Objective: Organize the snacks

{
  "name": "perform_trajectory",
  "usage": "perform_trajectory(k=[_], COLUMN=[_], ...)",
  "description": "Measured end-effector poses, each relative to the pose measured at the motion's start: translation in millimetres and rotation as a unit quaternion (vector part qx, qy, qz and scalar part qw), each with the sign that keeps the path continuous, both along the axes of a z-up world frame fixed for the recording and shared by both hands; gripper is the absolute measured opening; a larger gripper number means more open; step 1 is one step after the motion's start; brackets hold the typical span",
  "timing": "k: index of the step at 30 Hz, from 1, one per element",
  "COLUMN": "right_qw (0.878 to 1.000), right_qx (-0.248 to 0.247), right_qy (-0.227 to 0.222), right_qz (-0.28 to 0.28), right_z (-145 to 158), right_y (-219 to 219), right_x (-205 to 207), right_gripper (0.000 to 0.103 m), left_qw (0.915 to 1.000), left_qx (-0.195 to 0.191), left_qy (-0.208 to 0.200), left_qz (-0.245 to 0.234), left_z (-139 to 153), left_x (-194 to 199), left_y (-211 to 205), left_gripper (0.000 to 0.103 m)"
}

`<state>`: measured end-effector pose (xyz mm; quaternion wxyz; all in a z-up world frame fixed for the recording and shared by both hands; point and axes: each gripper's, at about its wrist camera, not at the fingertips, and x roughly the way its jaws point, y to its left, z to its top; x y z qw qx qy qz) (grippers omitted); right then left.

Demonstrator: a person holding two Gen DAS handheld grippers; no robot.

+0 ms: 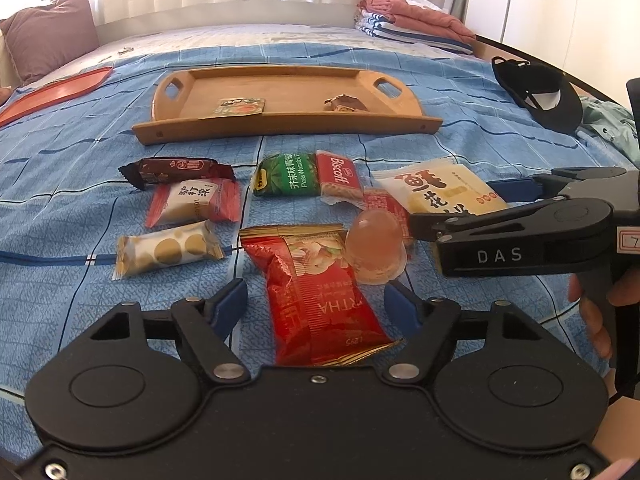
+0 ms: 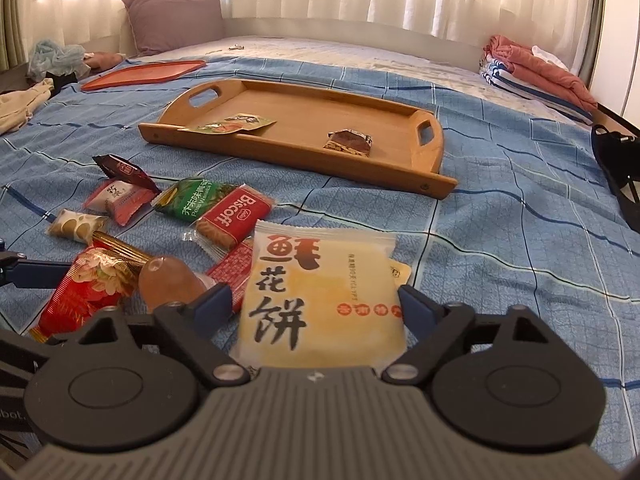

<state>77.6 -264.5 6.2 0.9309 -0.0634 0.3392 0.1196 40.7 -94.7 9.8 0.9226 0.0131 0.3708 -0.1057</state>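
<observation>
Looking down the left wrist view, the left gripper (image 1: 316,300) has its fingers spread around a red foil snack bag (image 1: 320,300) lying on the blue checked bed cover (image 1: 80,208), pads not touching it. A wooden handled tray (image 1: 280,120) sits farther back holding two small packets.

Right wrist view: the right gripper (image 2: 316,308) straddles a pale yellow flower-cake packet (image 2: 324,296), fingers wide, right pad just beside its edge. Clear pink jelly cup (image 2: 172,280) sits left.
</observation>
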Motion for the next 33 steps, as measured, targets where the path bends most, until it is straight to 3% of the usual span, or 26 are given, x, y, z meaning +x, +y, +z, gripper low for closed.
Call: perform_trajectory(k=[4, 8, 33], right_qw=[1.000, 1.000, 0.998], right_qx=[0.010, 0.009, 0.042], right_qy=[0.003, 0.000, -0.026], right_qz=[-0.007, -0.008, -0.034], right_z=[0, 0, 30], right_y=[-5, -4, -13], right_x=[-1, -4, -26], right_gripper=[0.086, 0.079, 0.078], left_qw=[1.0000, 1.0000, 0.9998], left_qx=[0.004, 0.002, 0.001], left_qy=[-0.004, -0.006, -0.020], left_qz=[0.001, 0.002, -0.001], left_z=[-1, 0, 29], left_x=[0, 0, -9], left_y=[-1, 0, 10], left_gripper=[0.069, 0.050, 0.046])
